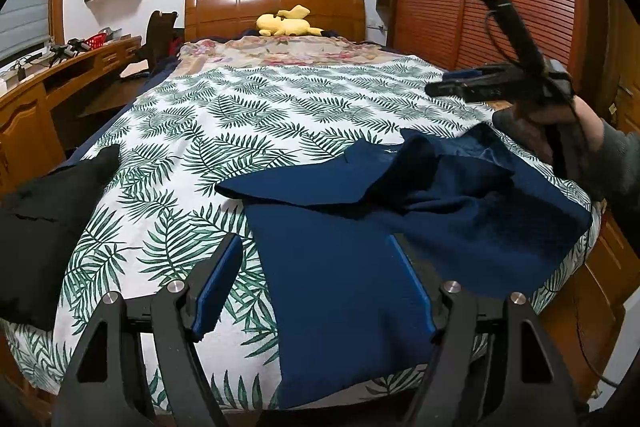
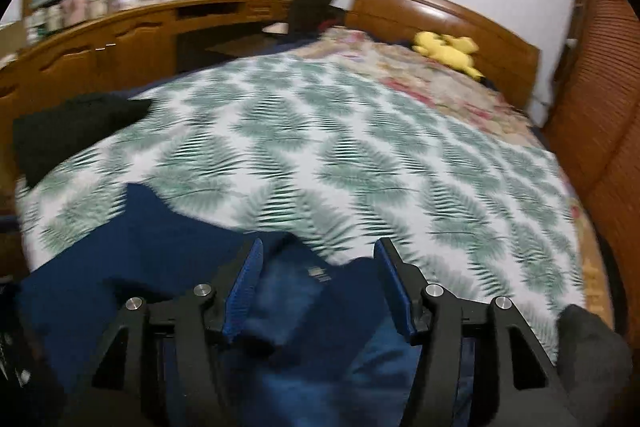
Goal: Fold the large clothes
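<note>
Lying partly folded on the near right part of the bed [image 1: 248, 115]: a navy garment [image 1: 340, 267], one flap turned over toward the left, the right portion bunched and creased. Bed carries a white cover with green fern print.

Left tongs [image 1: 320, 279] hang low over the near edge of the garment, blue pads spread wide apart, nothing between them; right pad sits over the navy cloth, left pad over the printed cover.

Right tongs [image 1: 452, 83] held up in the air at far right by a gloved hand [image 1: 560, 139], clear of the garment. Own view is motion-blurred, yet shows the pads well apart and empty above the navy cloth.

Black garment [image 1: 44, 215] lies at the near left edge of the bed. Yellow plush toy [image 1: 288, 23] rests by the wooden headboard [image 1: 276, 3] at the far end.
</note>
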`<state>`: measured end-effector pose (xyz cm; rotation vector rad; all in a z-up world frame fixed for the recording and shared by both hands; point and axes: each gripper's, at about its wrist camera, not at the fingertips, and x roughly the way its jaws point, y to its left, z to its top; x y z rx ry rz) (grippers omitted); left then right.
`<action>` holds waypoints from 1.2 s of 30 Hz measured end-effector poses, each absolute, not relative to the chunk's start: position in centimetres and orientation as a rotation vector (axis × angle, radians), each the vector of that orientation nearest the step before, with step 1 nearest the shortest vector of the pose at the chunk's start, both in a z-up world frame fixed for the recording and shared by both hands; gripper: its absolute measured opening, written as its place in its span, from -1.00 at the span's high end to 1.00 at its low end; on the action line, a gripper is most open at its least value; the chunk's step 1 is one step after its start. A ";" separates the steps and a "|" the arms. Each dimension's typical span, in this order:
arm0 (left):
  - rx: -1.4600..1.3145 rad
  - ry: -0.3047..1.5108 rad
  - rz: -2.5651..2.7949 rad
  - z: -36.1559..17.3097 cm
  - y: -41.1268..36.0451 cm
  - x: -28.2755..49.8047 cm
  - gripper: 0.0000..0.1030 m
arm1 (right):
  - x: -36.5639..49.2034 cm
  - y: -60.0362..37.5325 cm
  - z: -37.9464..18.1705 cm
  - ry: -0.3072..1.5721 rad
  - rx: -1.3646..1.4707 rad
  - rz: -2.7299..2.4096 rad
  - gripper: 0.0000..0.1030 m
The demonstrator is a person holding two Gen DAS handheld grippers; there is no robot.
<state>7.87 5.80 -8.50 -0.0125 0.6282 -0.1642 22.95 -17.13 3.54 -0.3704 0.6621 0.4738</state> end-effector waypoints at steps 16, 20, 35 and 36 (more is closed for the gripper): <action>-0.012 0.631 -0.168 -8.5 5.4 7.4 -0.45 | 21.5 -14.2 0.0 0.817 -0.485 0.703 -0.18; -0.017 0.632 -0.167 -8.7 5.5 7.6 -0.45 | 22.9 -13.2 -0.1 0.814 -0.485 0.730 0.87; -0.004 0.642 -0.177 -8.8 5.0 9.0 -0.45 | 29.7 -19.4 1.7 0.760 -0.275 0.317 0.06; -0.005 0.644 -0.179 -8.7 5.0 9.2 -0.45 | 29.0 -20.0 1.8 0.757 -0.274 0.325 0.06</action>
